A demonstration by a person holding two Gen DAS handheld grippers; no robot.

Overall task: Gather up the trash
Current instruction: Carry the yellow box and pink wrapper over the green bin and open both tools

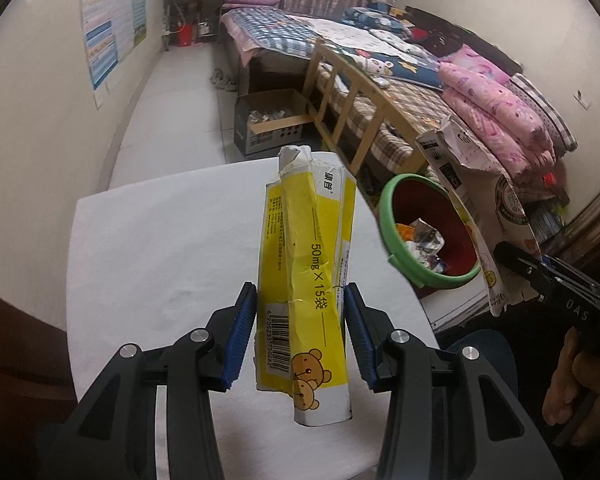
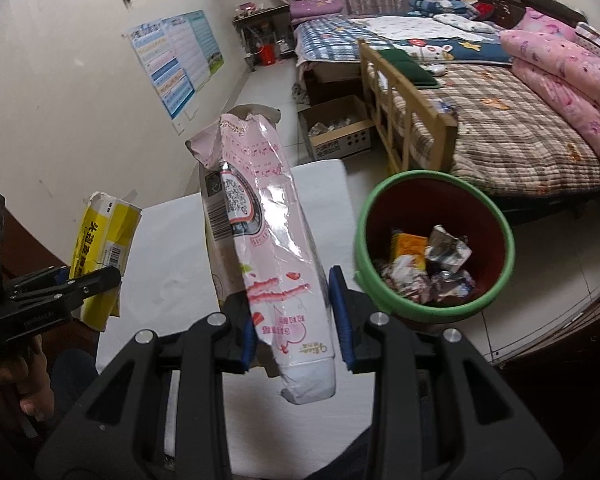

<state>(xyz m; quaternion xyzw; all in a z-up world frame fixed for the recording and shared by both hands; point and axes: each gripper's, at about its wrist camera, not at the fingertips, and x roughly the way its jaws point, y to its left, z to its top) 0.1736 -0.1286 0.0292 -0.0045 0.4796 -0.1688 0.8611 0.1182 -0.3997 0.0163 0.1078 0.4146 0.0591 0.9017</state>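
My left gripper [image 1: 300,332] clamps a crushed yellow box [image 1: 306,280] above the white table [image 1: 148,248]. My right gripper [image 2: 296,316] grips a pink carton [image 2: 268,240], seemingly flattened, over the table edge. Right of both stands the green-rimmed bin [image 2: 496,216], trash inside.

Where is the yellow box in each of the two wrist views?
Left wrist: the yellow box fills the centre, clamped between the left hand-held gripper's fingers, over the white table.
Right wrist: the same box sits at the left edge, held by the left hand-held gripper.
Shared landmark: the green-rimmed bin, right of the table in both views.
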